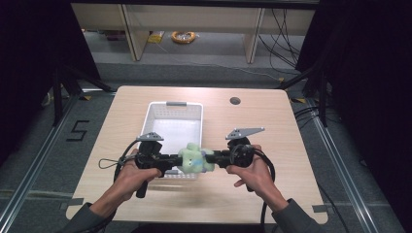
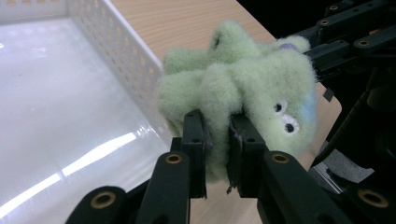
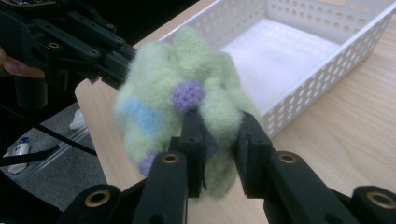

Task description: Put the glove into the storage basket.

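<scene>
Green plush toy [image 1: 194,160] hangs between both grippers above the near rim of the white basket [image 1: 151,112], at about 6 o'clock of the basket in the high view, clear of the surface [image 1: 272,126].

Left gripper [image 2: 217,135]: jaws nearly closed, pinching a fold of plush on the toy's face side. Right gripper [image 3: 219,135]: jaws also clamped on a fold, slightly wider gap, just below the purple knob.

Risks, as I judge them:
- Both grips are on fluff/limbs only, not the body. If the hands pull apart, a fold could slide out of one pair of jaws & the toy would swing from the other
- Toy sits over the rim, not over the basket floor. Letting go here could leave it draped on the wall or dropped onto the surface at the near side
- Grippers face each other at 3 & 9 o'clock of the toy, close together; jaws could knock if pushed inward
- Basket is light & perforated, so a low pass could nudge it

Count: 1 plush toy, 1 basket, 2 grippers, 2 hands, 1 surface w/ 1 cable hole at ~1 o'clock of the basket
</scene>
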The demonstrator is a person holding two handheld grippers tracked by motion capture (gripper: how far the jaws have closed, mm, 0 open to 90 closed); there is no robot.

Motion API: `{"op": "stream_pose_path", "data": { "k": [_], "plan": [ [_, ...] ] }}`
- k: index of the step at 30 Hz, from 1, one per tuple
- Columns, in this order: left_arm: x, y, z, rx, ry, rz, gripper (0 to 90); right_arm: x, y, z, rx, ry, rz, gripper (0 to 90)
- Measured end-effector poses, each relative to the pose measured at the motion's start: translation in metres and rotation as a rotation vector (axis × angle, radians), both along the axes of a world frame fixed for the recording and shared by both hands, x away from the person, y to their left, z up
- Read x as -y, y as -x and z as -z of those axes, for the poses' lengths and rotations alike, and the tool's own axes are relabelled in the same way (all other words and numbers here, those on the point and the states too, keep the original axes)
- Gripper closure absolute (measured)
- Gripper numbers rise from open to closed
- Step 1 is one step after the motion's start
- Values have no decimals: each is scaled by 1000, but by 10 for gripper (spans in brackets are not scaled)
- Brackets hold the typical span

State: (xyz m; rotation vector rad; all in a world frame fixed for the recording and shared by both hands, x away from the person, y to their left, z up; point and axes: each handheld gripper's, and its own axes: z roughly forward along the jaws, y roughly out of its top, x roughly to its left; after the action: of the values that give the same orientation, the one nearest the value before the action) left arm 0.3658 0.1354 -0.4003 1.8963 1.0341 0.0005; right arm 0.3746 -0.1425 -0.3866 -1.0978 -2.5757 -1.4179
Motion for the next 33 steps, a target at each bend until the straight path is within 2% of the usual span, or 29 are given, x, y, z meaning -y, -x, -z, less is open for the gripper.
{"op": "stream_pose_path", "data": {
  "k": [2, 3, 5, 7, 9, 10, 11, 12, 13, 14, 16, 17, 18, 21, 33],
  "plan": [
    [-4, -2, -1, -2, 4, -2, 776, -5, -3, -1, 3, 11, -5, 753],
    [-6, -3, -2, -3, 0, -5, 776, -8, -4, -1, -2, 0, -1, 752],
    [-9, -5, -3, -1, 4, -21, 776, -11, -9, -1, 15, 5, -24, 753],
    [-13, -7, -4, -5, -5, -15, 776, -15, -11, -3, -6, 1, -16, 753],
    [-15, -9, -5, -8, -1, -26, 775, -18, -15, -3, 12, 9, -19, 752],
    [-17, -10, -4, -4, 2, -33, 776, -20, -16, -3, 2, 4, -28, 752],
    [-19, -11, -4, -11, 4, -29, 776, -22, -17, -4, 0, 7, -23, 752],
    [-20, -12, -4, -17, 2, -25, 776, -23, -19, -4, 18, 13, -33, 753],
    [-22, -13, -3, -18, -2, -31, 776, -26, -19, -4, 1, 10, -26, 753],
    [-24, -15, -3, -23, -10, -32, 776, -27, -21, -3, 12, 14, -26, 752],
    [-26, -17, -1, -27, -7, -41, 776, -31, -21, -3, -12, 19, -17, 752],
    [-28, -18, 0, -31, -16, -47, 776, -32, -23, -2, 2, 24, -23, 753],
    [-29, -19, 1, -37, -17, -51, 776, -35, -24, -1, -11, 23, -21, 753],
    [-34, -24, 5, -53, -20, -54, 775, -42, -30, 3, -9, 24, -41, 753],
    [-52, -40, 22, -100, -41, -107, 773, -69, -50, 19, -45, 81, -25, 752]
  ]
}}
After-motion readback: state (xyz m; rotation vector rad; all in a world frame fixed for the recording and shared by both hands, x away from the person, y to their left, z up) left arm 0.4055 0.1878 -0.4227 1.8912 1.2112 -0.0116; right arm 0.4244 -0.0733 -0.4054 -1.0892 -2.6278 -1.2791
